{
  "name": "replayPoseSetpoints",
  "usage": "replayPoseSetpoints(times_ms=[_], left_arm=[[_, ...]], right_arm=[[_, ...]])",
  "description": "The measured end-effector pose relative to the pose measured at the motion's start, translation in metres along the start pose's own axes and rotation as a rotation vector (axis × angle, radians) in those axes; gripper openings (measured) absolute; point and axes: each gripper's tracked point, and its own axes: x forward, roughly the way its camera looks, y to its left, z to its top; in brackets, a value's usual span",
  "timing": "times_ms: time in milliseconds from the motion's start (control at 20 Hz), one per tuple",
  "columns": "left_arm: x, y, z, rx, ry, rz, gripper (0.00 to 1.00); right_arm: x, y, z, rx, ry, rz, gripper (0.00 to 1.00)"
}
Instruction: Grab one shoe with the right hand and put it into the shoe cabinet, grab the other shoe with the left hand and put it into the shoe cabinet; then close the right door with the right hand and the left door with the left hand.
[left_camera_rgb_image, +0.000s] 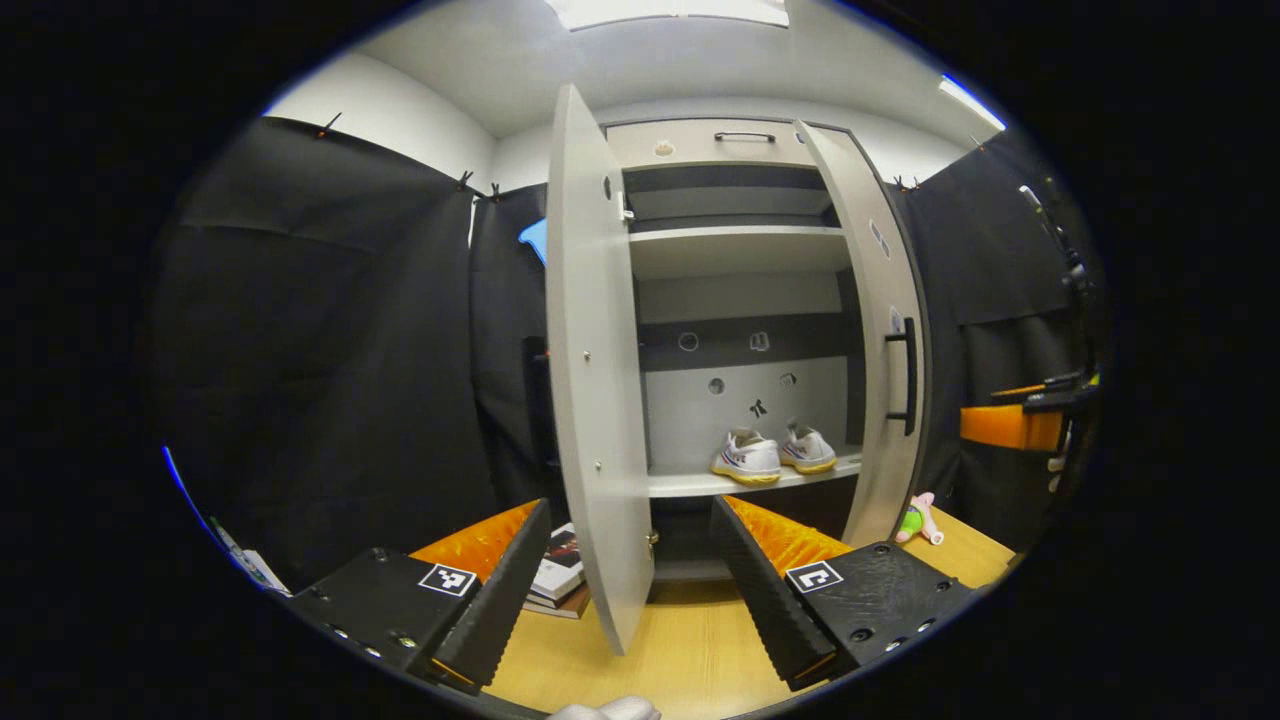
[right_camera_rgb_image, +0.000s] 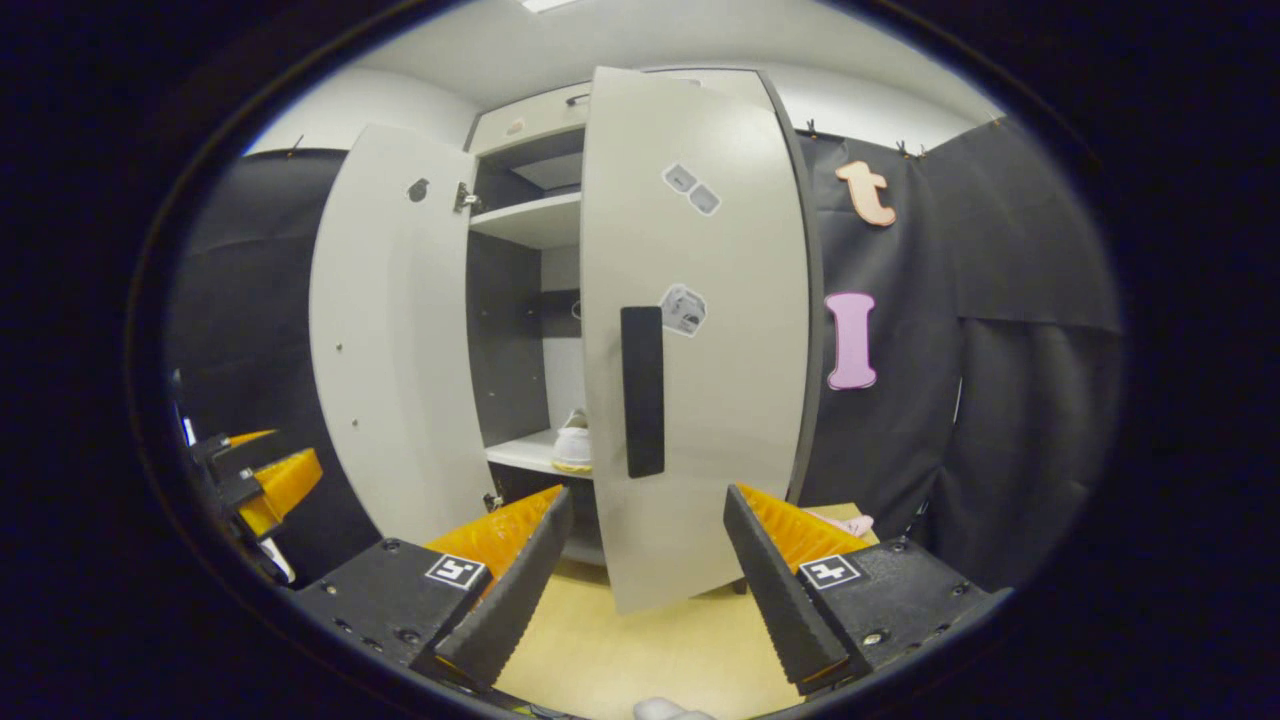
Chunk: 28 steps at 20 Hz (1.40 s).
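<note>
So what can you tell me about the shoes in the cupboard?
The two shoes are white trainers with thick yellowish soles, and the nearer one has red and blue stripes on its side. They stand upright, side by side, on a pale shelf low inside the open shoe cabinet, heels facing out. They look like cloth or soft leather. Nothing but the shelf touches them. In the right gripper view, one shoe's heel peeks out past the edge of the right door.

Bright ceiling panel (left_camera_rgb_image: 665, 10) light, sharp focus, fisheye-bowed edges.
</note>
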Motion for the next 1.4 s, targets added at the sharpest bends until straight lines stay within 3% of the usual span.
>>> replayPoseSetpoints(times_ms=[350, 550, 750, 800, 1000, 1050, 1100, 1400], left_arm=[[0.046, 0.086, 0.028, 0.051, -0.084, 0.118, 0.96], [0.076, 0.111, 0.034, 0.052, -0.093, 0.142, 0.96], [0.1, 0.117, 0.029, 0.071, -0.073, 0.139, 1.0], [0.101, 0.118, 0.031, 0.073, -0.08, 0.14, 0.93], [0.1, 0.112, 0.032, 0.06, -0.094, 0.118, 0.93], [0.1, 0.111, 0.032, 0.052, -0.092, 0.117, 0.83], [0.099, 0.111, 0.032, 0.05, -0.094, 0.118, 0.9], [0.096, 0.096, 0.032, 0.019, -0.097, 0.096, 0.89]], right_arm=[[-0.021, 0.015, -0.024, 0.015, 0.05, -0.036, 0.99], [-0.032, 0.011, -0.035, 0.019, 0.074, -0.066, 0.99], [-0.036, 0.009, -0.039, 0.035, 0.085, -0.082, 0.99], [-0.037, 0.008, -0.039, 0.034, 0.085, -0.087, 0.99], [-0.038, 0.008, -0.044, 0.041, 0.095, -0.086, 0.99], [-0.037, 0.009, -0.045, 0.044, 0.097, -0.083, 0.99], [-0.037, 0.009, -0.045, 0.045, 0.098, -0.081, 0.99], [-0.041, 0.007, -0.043, 0.039, 0.092, -0.073, 0.99]])
